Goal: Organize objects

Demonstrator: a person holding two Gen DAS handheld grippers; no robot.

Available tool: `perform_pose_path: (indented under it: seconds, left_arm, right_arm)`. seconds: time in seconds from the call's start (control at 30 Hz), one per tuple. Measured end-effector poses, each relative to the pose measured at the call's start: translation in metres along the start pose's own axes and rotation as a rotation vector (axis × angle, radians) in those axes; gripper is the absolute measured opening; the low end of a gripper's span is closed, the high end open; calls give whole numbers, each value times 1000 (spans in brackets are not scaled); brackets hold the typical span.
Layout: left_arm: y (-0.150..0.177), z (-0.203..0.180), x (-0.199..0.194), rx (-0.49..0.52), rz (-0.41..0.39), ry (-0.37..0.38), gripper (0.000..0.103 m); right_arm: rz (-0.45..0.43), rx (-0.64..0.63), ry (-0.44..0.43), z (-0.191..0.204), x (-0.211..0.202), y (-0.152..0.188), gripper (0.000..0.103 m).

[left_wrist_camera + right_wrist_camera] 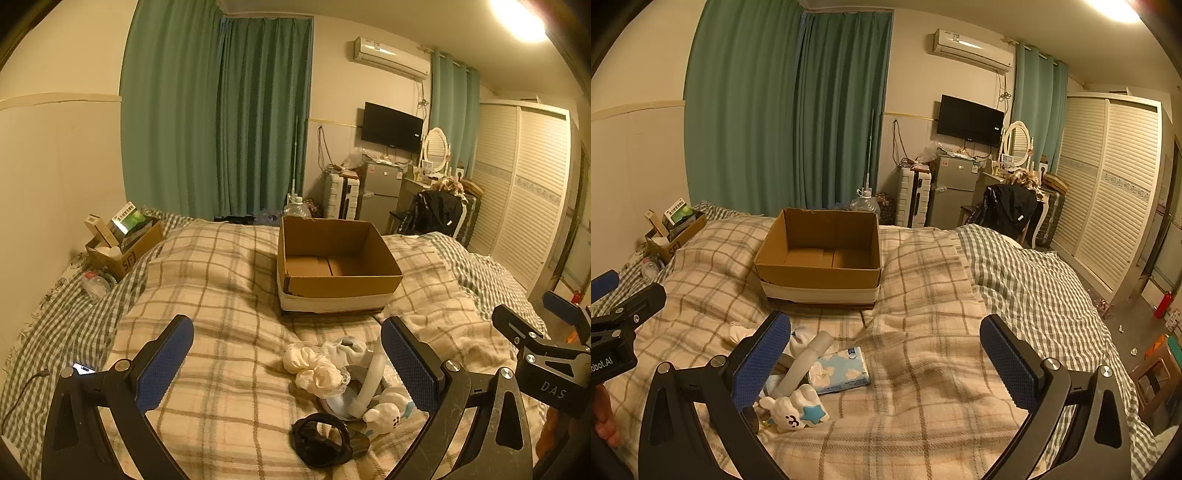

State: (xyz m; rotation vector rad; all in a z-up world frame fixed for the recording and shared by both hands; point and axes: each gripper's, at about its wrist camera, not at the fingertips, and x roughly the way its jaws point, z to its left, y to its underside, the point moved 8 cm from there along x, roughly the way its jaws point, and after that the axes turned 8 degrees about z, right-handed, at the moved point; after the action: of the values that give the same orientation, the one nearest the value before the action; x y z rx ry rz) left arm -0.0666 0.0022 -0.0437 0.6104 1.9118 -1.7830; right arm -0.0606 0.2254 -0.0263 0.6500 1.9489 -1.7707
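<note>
An empty open cardboard box [334,258] [822,251] sits on the plaid blanket in the middle of the bed. In front of it lies a small pile: a white scrunchie [314,365], a pale tube [369,384] [807,362], a white bunny figure with a blue star [384,415] [794,408], a blue-and-white tissue pack [840,369] and a black hair clip [321,437]. My left gripper [288,365] is open and empty above the pile. My right gripper [886,362] is open and empty, right of the pile.
A smaller cardboard box [122,240] with packets stands at the bed's left edge, next to a plastic bottle [94,284]. A phone [82,368] and cable lie at the left. Beyond the bed stand a fridge [380,192], a chair and a wardrobe [1108,184].
</note>
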Motion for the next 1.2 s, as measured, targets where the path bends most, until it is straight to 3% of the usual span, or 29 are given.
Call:
perform_pose_path:
  seconds: [0.93,1.2]
  left_arm:
    - [1,3,1,-5,9,-8,103]
    - [2,-4,-10,42,8,-21,103]
  right_arm:
    - [11,-38,-15,8,-2,2,103]
    - [-20,-38,-1,6,-20,-4,103]
